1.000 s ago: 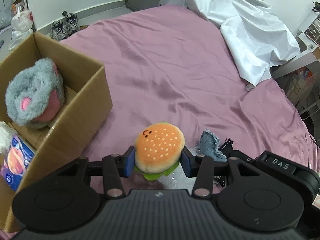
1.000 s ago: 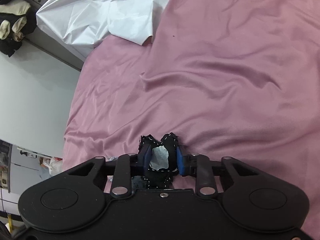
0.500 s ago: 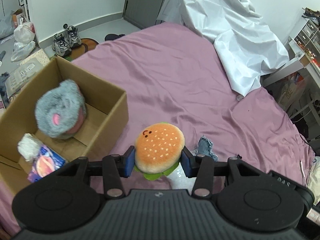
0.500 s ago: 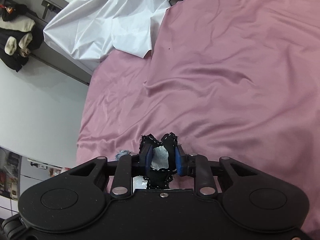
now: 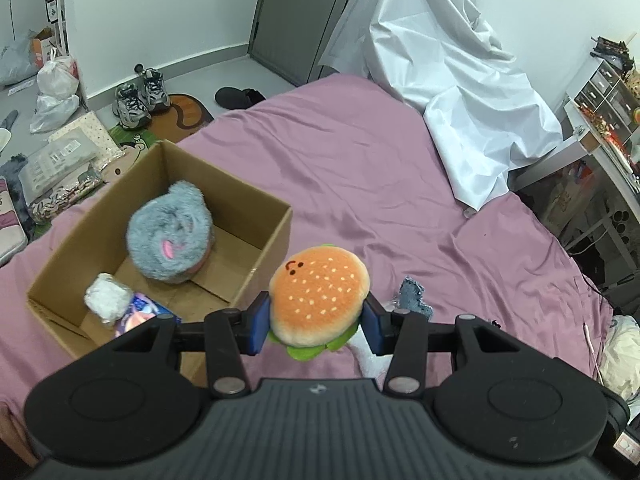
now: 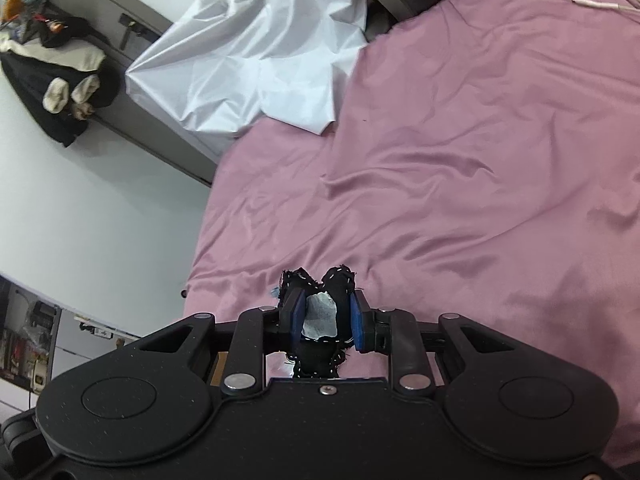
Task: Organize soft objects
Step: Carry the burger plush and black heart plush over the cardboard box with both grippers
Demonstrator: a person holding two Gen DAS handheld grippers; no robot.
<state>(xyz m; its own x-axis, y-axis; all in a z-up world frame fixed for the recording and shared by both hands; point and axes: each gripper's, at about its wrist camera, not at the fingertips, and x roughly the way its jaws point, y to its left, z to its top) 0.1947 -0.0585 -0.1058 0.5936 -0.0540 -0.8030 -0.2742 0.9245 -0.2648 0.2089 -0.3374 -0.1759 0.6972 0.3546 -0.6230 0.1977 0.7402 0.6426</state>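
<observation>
Satin-smooth mauve bed fills our view, open cardboard box cradling fuzzy grey plush; left claw squeezes our round burger plush above it, right claw pinching stitched black fabric toy.

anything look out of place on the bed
Yes. A small grey-blue fabric scrap lies loose on the purple sheet outside the cardboard box, and a crumpled white sheet is heaped at the far corner.
</observation>
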